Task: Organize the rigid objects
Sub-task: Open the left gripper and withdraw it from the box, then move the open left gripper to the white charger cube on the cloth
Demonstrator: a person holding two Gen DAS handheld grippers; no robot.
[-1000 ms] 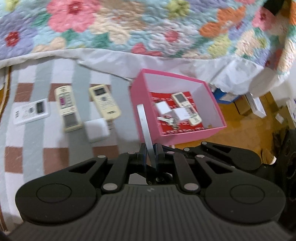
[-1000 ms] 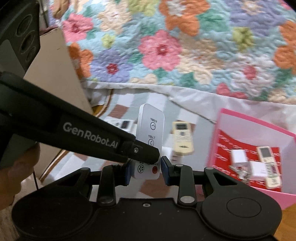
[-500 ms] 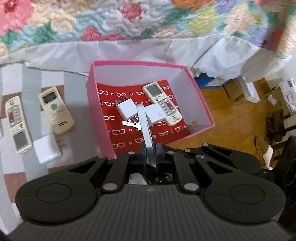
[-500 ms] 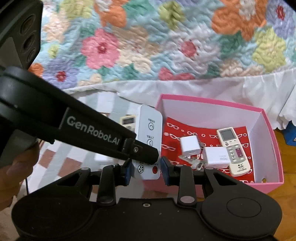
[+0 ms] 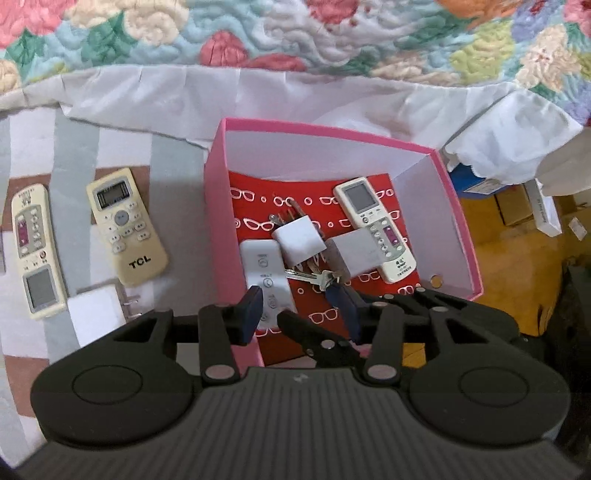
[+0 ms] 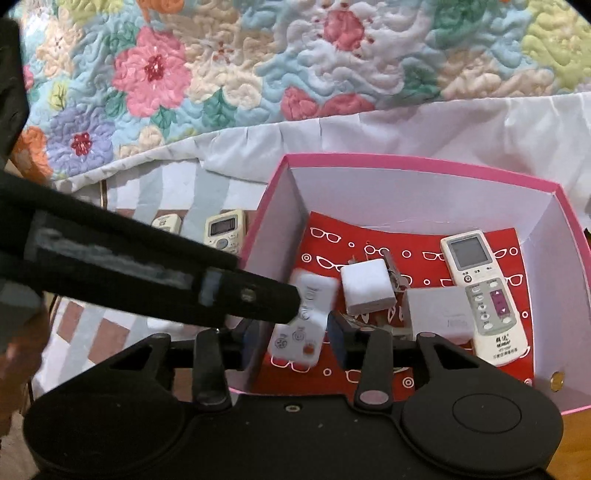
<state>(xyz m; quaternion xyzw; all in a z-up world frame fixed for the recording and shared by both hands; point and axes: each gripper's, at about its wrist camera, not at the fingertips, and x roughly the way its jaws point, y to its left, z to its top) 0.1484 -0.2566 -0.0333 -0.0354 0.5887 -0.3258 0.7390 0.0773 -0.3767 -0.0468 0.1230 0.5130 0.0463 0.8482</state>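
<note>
A pink box [image 5: 214, 206] with a red glasses-print floor holds a white remote with a screen [image 5: 373, 229], two white chargers [image 5: 299, 240], keys [image 5: 314, 277] and a slim white remote [image 5: 266, 280]. My left gripper [image 5: 301, 306] is open over the box's near left corner, above the slim remote. In the right wrist view the slim remote [image 6: 306, 321] is blurred between the spread fingers of my right gripper [image 6: 293, 338], which is open. The box [image 6: 406, 162] fills that view.
On the striped rug left of the box lie a cream TCL remote [image 5: 125, 229], another cream remote [image 5: 33, 251] and a white charger [image 5: 96, 314]. A floral quilt [image 5: 295, 33] hangs behind. Cardboard boxes [image 5: 517, 206] stand on the wooden floor at right.
Both grippers opened and the slim white remote dropped from them into the pink box. The views moved closer over the box.
</note>
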